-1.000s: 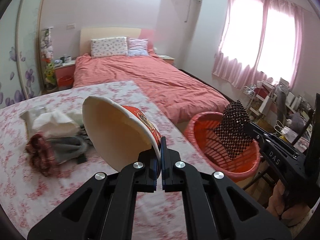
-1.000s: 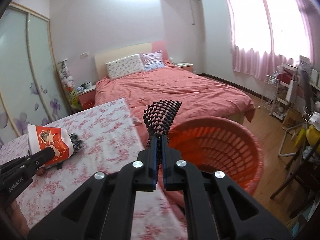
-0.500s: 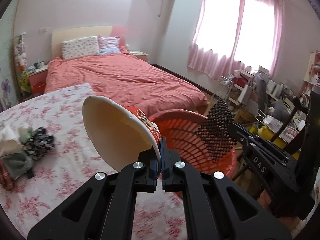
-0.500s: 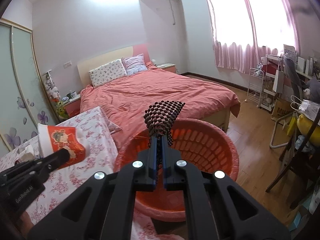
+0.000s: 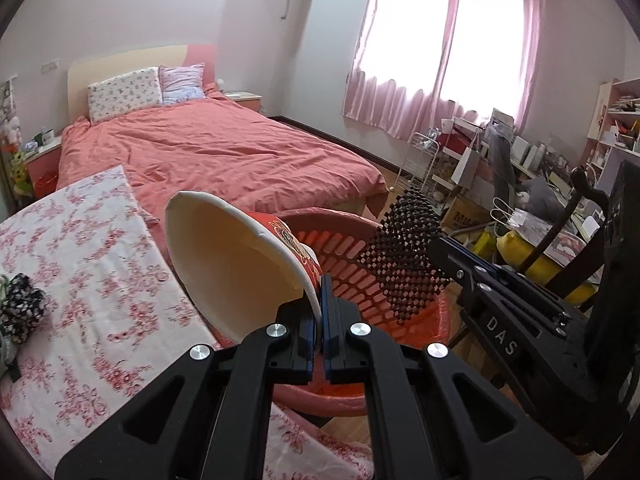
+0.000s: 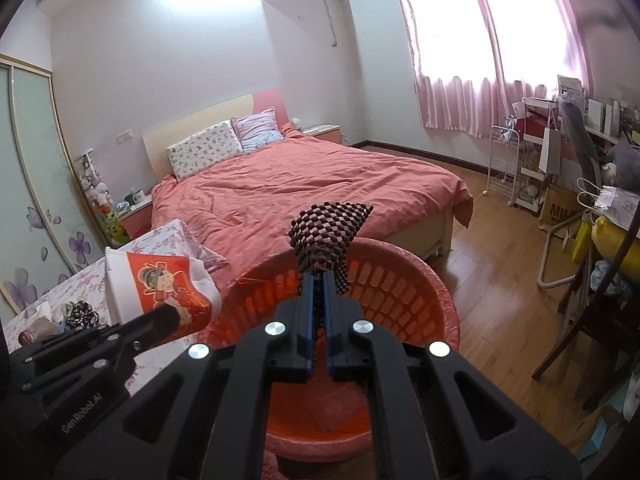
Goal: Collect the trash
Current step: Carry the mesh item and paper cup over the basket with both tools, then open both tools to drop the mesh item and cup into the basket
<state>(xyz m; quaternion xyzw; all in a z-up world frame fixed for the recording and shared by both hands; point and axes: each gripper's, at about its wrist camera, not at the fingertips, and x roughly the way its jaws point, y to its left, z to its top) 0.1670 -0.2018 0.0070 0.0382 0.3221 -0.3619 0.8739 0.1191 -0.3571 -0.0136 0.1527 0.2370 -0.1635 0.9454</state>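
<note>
Left claw (image 5: 319, 312) is clamped tight on the rim of the paper bowl (image 5: 236, 264), my jaws nearly meeting across its thin wall. That bowl is cream inside, red and printed outside, tipped on its side with the mouth facing my left camera, and it hangs at the near-left edge of the red basket (image 5: 352, 240).

Right claw (image 6: 318, 308) is pinched closed on the beaded mat (image 6: 326, 232), a dark brown and tan checkered piece that stands up from my jaws directly above the basket's open mouth. Seen from the left camera, the mat hangs over the basket's right side, with the right claw reaching in from the right.

Basket interior shows its bare red bottom (image 6: 320, 412). It sits on the wooden floor (image 6: 500, 248) between the table with the floral cloth (image 5: 80, 280) and the foot of the bed (image 6: 304, 196).

Table carries a small pile of crumpled items (image 5: 20, 312) at its far left, well apart from both claws.
</note>
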